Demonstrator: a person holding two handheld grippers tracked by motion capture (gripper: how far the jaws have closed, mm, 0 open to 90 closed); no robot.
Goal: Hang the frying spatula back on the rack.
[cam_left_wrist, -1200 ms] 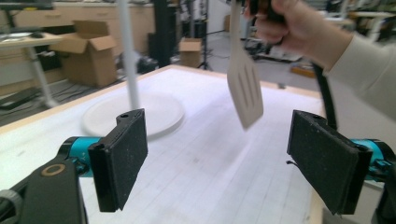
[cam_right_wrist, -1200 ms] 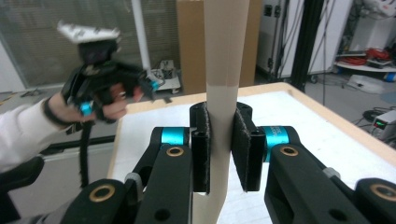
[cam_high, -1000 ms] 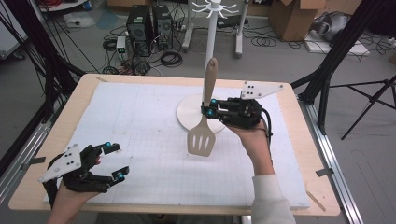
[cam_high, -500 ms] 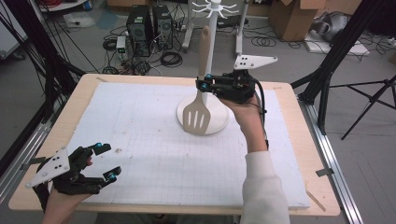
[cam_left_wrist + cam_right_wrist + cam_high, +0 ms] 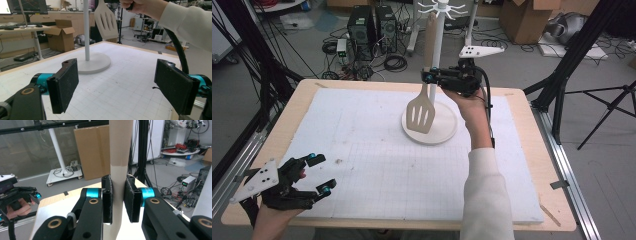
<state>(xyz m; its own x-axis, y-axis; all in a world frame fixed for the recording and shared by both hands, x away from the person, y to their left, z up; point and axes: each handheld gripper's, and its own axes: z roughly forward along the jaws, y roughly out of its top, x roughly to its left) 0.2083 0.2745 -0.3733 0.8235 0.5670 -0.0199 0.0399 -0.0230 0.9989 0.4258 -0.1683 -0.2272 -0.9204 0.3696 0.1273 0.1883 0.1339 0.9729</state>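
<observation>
Above stand base (image 5: 430,134), right gripper (image 5: 430,76) clamps spatula (image 5: 421,114).

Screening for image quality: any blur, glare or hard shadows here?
High view: soft, even light, slightly grainy; the slotted beige spatula casts a faint shadow. Left gripper view: sharp, its black pads crisp, edges bowed by the wide lens. Right gripper view: the spatula handle is soft up close, the background clear.

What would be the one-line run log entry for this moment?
right claw: shut on beige slotted spatula, held up beside white hook stand | left claw: open, nothing between pads, near table corner
</observation>
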